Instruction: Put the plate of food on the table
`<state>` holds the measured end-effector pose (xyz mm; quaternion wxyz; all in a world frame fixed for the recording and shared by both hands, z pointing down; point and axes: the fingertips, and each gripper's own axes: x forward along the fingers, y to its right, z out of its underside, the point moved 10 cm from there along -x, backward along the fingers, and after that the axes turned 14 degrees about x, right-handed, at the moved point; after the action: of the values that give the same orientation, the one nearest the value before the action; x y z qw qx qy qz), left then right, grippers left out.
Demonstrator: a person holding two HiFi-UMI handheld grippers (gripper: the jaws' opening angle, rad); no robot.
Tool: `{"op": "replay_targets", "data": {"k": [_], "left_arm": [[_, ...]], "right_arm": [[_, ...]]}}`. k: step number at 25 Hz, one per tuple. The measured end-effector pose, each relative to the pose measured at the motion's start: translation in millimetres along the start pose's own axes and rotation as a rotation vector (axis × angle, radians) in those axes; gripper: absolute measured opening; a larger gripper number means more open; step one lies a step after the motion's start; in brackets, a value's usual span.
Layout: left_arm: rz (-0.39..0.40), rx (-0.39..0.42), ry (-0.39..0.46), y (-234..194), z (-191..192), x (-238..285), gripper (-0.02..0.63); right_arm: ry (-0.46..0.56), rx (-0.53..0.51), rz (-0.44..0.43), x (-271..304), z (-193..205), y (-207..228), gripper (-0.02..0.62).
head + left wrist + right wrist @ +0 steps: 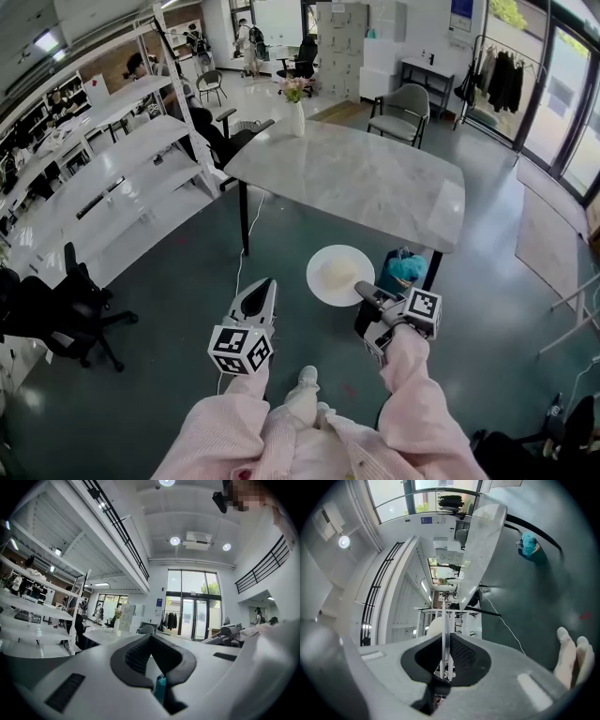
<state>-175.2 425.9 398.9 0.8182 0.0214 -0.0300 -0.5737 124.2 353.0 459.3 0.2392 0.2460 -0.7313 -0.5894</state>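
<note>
- Right gripper (364, 291) (443, 654) is clamped on the rim of the plate (339, 274) (445, 620). In the right gripper view the rim runs as a thin white line straight between the two dark pads, so the jaws are narrow and pinching it.
- The plate is white and round with a pale heap of food (337, 275) in the middle. I can't tell what the food actually is.
- The plate isn't on the table (356, 178). It hangs in the air over the dark green floor (159, 375), just short of the table's near edge and more toward the near right corner than the left one.
- From the head view the plate looks roughly level, with the gripper holding it by the side nearest the person.
- Left gripper (265, 284) (151, 638) has its jaws together with nothing between them. It's held out over the floor, left of the plate and not touching it.
- The table is a light marble slab on dark legs. The only thing I can make out on it is a white vase (297, 117) with flowers at the far left corner.
- A teal bag (405, 270) (528, 544) sits on the floor by the near right corner, just right of the plate.
- White shelving (103, 178) runs along the left side of the room, and a grey chair (403, 111) stands past the table's far edge.
- Both arms are in pink sleeves (422, 403).
</note>
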Motion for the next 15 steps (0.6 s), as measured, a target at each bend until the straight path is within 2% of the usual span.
{"op": "replay_targets", "data": {"k": [7,15], "left_arm": [[0.024,-0.012,-0.011,-13,9,51,-0.005],[0.075,-0.027,-0.026,-41,14,146,-0.005]], "right_arm": [[0.018,0.017,0.005,25,-37,1,0.034],[0.037,0.018,-0.027,76,-102,-9,0.034]]}}
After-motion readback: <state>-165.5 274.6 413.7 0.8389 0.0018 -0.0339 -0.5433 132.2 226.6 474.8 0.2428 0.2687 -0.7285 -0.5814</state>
